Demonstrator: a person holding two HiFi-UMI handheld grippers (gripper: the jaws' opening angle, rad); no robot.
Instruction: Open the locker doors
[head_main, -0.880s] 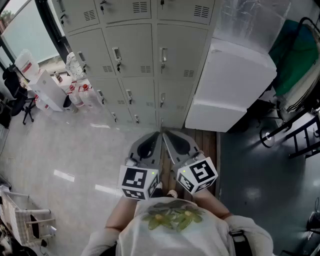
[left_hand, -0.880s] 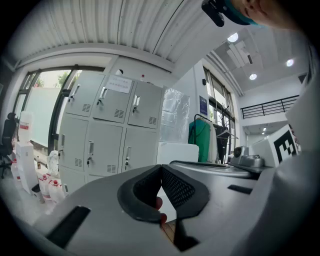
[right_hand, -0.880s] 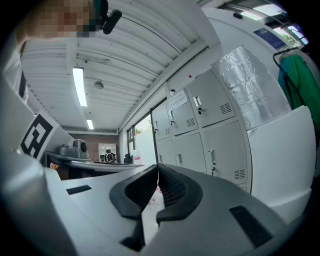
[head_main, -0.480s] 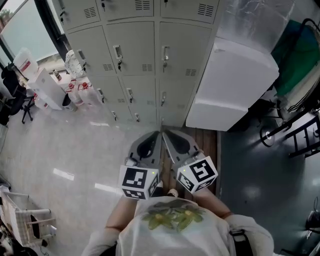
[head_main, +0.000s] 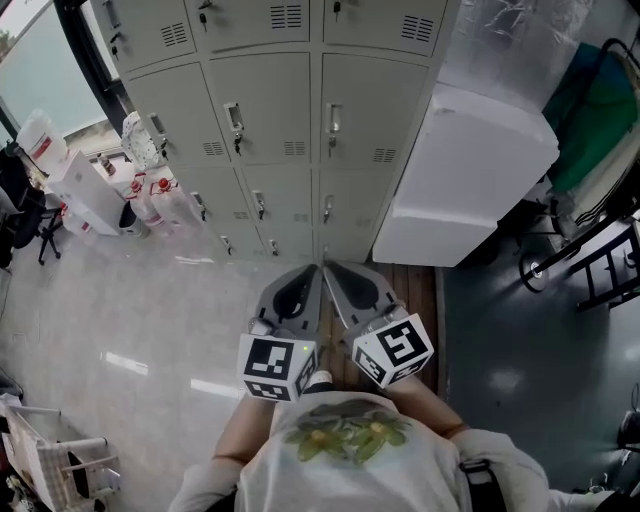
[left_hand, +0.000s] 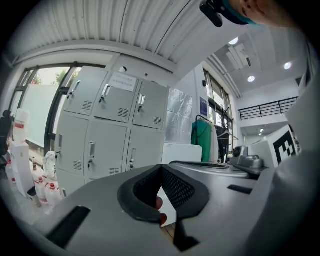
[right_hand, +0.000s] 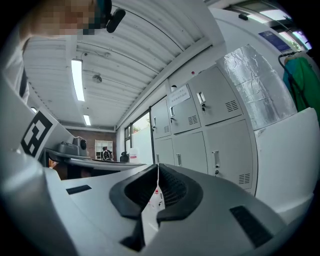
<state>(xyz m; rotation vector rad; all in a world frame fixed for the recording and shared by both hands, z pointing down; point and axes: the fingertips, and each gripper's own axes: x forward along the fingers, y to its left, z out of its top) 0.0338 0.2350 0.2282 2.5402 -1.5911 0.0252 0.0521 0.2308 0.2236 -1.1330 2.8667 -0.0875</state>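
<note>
A bank of grey lockers (head_main: 270, 130) stands ahead with every visible door closed. Each door has a small upright handle, such as this handle (head_main: 233, 115) and its neighbour (head_main: 334, 117). My left gripper (head_main: 317, 268) and right gripper (head_main: 328, 267) are held side by side, level, in front of my body and well short of the lockers. Their tips nearly touch each other. Both are shut and hold nothing. The left gripper view shows the left gripper (left_hand: 161, 167) with its jaws together and the lockers (left_hand: 105, 135) beyond. The right gripper view shows the right gripper (right_hand: 158, 166) the same way, with the lockers (right_hand: 210, 130) on the right.
A large white chest (head_main: 470, 170) stands against the lockers' right side, with foil-wrapped material above it. White canisters and bottles (head_main: 150, 190) crowd the floor at the lockers' left end. A green cloth (head_main: 590, 110) and a black frame (head_main: 600, 270) are at the right. A wire rack (head_main: 50, 460) is bottom left.
The head view has shifted a little, so the lockers sit slightly lower and further right in the picture. Both grippers keep the same pose, shut.
</note>
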